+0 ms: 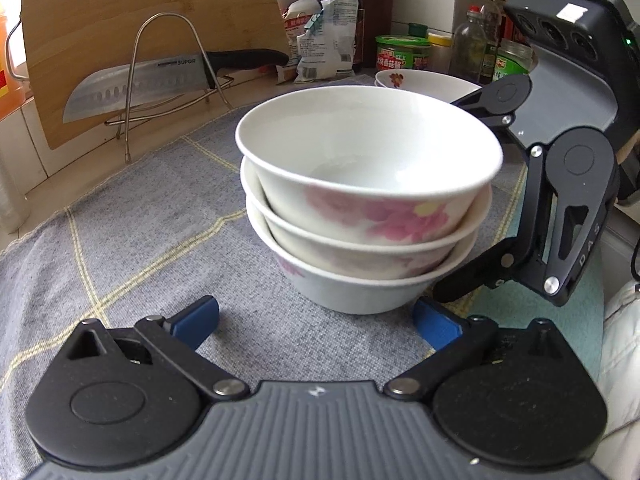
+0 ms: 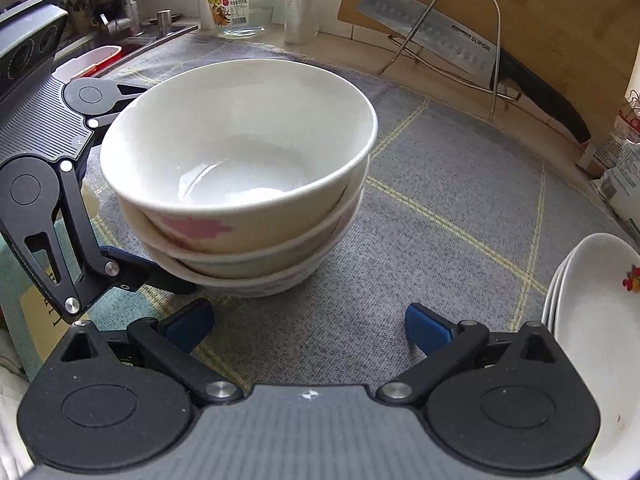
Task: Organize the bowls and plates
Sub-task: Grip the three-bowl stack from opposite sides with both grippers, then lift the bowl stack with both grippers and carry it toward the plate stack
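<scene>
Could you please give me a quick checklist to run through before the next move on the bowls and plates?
1. Bowl stack nested, three bowls, standing on the cloth: ok.
2. Left gripper open, nothing between its pads: ok.
3. Right gripper open, nothing held: ok.
4. Both grippers clear of the stack: cannot tell, the fingers are close to its base.
5. Plates stacked at the cloth's edge: ok.
6. Knife in its rack, away from the stack: ok.

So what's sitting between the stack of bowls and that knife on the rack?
Only bare grey cloth lies between the stack of bowls and the knife; the right wrist view shows it best.
</scene>
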The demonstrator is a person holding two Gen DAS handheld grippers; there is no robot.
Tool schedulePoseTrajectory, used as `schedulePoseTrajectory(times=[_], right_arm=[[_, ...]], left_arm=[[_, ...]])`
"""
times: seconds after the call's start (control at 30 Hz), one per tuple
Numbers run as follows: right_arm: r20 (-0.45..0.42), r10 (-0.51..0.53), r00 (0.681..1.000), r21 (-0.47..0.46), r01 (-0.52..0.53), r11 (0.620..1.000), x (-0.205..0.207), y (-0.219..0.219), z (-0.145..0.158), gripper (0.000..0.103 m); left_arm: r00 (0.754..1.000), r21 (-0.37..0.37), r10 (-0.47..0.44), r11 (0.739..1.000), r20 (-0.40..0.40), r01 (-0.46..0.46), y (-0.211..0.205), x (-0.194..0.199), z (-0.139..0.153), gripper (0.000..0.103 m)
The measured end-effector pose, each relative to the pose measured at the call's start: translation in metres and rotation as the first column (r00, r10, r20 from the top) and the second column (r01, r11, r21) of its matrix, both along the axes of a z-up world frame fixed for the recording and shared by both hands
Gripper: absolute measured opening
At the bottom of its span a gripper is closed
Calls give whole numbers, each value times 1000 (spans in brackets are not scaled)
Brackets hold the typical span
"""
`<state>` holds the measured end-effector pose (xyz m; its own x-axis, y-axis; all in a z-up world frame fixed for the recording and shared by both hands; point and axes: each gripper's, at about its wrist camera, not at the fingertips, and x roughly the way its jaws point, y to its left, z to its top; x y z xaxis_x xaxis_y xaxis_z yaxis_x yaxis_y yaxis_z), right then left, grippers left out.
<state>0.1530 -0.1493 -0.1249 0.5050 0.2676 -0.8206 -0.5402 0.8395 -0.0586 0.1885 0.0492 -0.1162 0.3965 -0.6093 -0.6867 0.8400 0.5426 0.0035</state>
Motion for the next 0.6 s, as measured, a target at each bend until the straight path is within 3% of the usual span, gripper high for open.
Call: schedulePoseTrajectory(times=[0.37, 0.6], right_arm=[[7, 135, 991, 4, -135, 991, 11, 3, 0, 103], [35, 150, 988, 23, -151, 988, 7, -1, -2, 103]], left_arm=[[997, 12, -83, 996, -3, 83, -5, 9, 1, 103], [993, 8, -120, 993, 0, 120, -5, 11, -1, 103]])
